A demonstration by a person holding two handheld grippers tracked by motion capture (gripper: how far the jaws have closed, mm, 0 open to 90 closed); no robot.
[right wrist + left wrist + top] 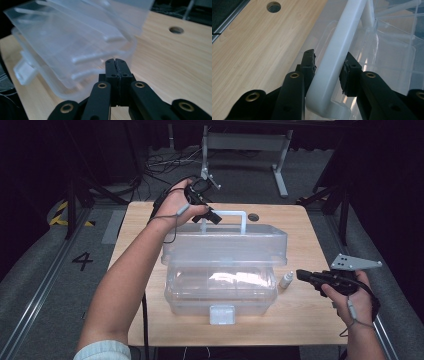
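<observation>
Currently the left gripper (209, 215) has its fingers (308, 65) around the white handle (337, 57) of the clear plastic box's lid (225, 245). Pads sit on both sides of the bar; the far pad looks to be touching, the near one close, so a light pinch rather than a hard clamp. Lid is tilted up off the box base (220, 292), hinged at the far side — my read is the handle is the one solid grab point on it, hence the hold there.

Box sits mid-tabletop (145, 225), white front latch (222, 314) at 6 o'clock toward the person.

Right gripper (306, 276) at 3 o'clock of the box, fingers (116, 67) pressed together with nothing between them. It hangs just beside a small white bottle (286, 280) standing near the box's right end; probably waiting for the lid to open.

Tabletop is light wood grain with a round cable hole (254, 217) at 12 o'clock. Room is dark: grey floor, cables, a metal stand (245, 150) behind, and a "4" floor marking (82, 260) at 9 o'clock.
</observation>
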